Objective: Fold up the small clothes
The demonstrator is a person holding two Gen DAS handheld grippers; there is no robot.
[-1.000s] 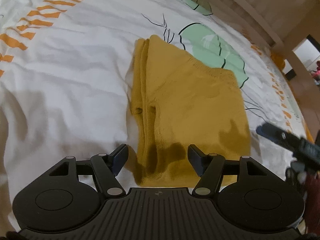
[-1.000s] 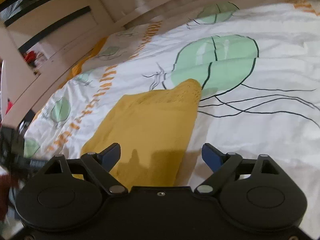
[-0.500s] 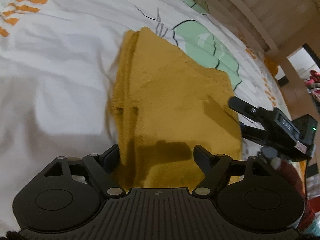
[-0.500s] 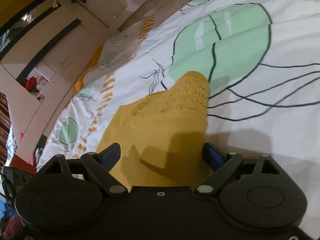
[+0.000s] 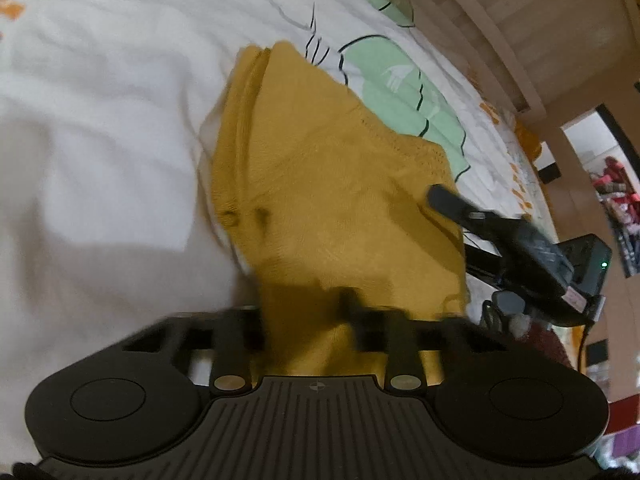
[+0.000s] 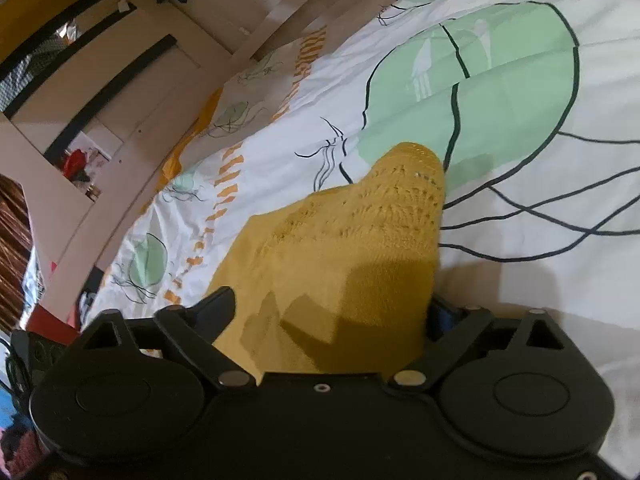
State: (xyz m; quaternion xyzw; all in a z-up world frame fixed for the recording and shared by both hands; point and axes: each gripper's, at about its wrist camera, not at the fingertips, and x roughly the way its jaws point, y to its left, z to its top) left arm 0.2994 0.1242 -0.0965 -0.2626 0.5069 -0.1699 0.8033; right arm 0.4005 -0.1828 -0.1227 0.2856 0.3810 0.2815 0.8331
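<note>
Both tools were gaping a second ago; now the left tool (image 5: 308, 320) is closing on the near hem of the yellow knit (image 5: 340, 216) lying on the bed (image 5: 100, 140). The right tool (image 6: 332, 308) is closing too, cloth between its jaws but not yet pinched. Probably the next fold's lift is close.

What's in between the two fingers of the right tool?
The near edge of the yellow knitted garment, seen in the right wrist view. The right tool is closing its fingers around it on the bedsheet.

Your light is warm and dim, falling from above and behind: the rigs throw dark shadows onto the yellow knit (image 5: 340, 220) and the bed sheet (image 5: 100, 140). The left tongs (image 5: 308, 320) smear with motion blur. Fisheye bends the edges; corners go dark.
</note>
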